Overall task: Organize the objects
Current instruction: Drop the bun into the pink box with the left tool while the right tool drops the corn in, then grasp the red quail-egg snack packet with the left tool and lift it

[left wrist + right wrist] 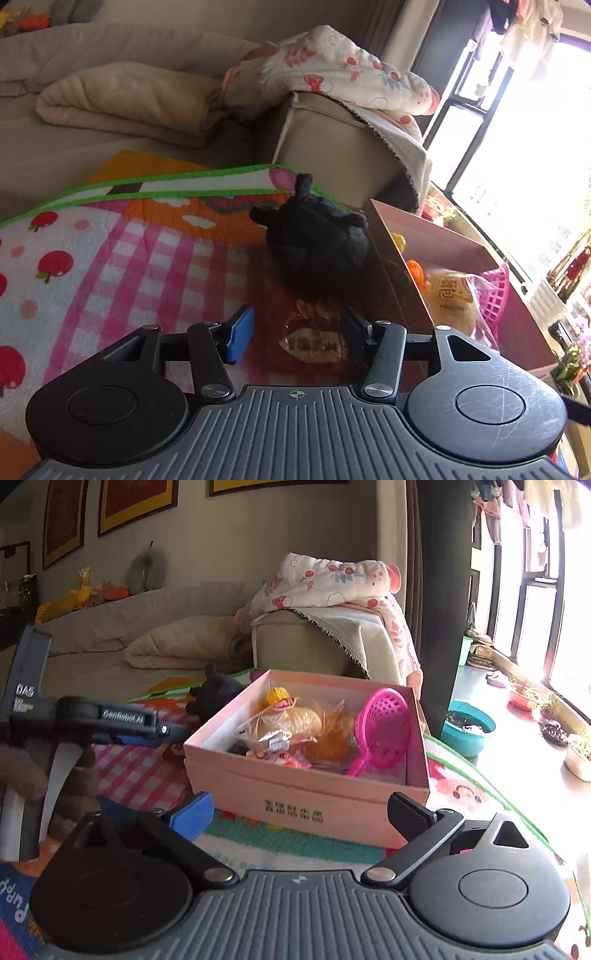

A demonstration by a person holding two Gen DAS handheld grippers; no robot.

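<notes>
In the left wrist view my left gripper (pixel 297 336) is shut on a see-through red snack packet (pixel 314 341) with gold print, held just above the play mat (pixel 110 266). A black plush toy (pixel 317 240) lies on the mat right beyond it, against the pink box (pixel 424 232). From the right wrist view the pink box (pixel 306 801) stands open. It holds a bread bag (pixel 288 720), a pink plastic sieve (pixel 384 727) and small toys. My right gripper (pixel 303 812) is open and holds nothing, just in front of the box's near wall. The left gripper (pixel 162 734) reaches in from the left.
A beige sofa (pixel 110 627) with a folded blanket (pixel 177 646) and a floral quilt (pixel 332 579) on its arm rises behind the mat. A teal basin (pixel 467 727) and potted plants (pixel 528 694) stand on the floor by the bright window. A gloved hand (pixel 22 775) is at the left edge.
</notes>
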